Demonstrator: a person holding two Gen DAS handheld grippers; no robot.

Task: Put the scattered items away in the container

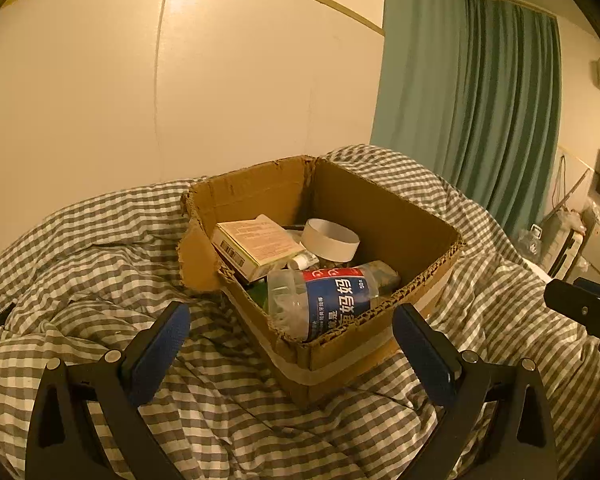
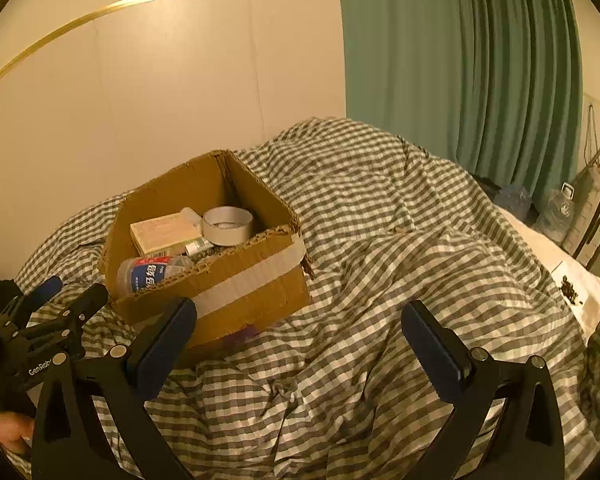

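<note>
An open cardboard box [image 1: 384, 208] [image 2: 256, 284] rests on a grey-checked duvet. Inside lie a clear bottle with a blue label [image 1: 328, 298] [image 2: 152, 270], a flat paper carton [image 1: 260, 242] [image 2: 164, 232], a white tape roll [image 1: 330, 240] [image 2: 228, 225] and a small white vial [image 1: 304, 261] [image 2: 198, 245]. My left gripper [image 1: 290, 344] stands open, its blue pads either side of the box's near corner, nothing between them. My right gripper [image 2: 300, 344] is open wide over the duvet, to the right of the box, empty. The left gripper [image 2: 56, 308] also shows at the right wrist view's left edge.
The checked duvet [image 2: 380, 240] covers the bed in rumpled folds. A cream wall stands behind the box, a green curtain [image 2: 460, 60] to the right. A suitcase and clutter [image 2: 588, 216] lie beyond the bed's right side. A hand [image 2: 12, 432] holds the left gripper's handle.
</note>
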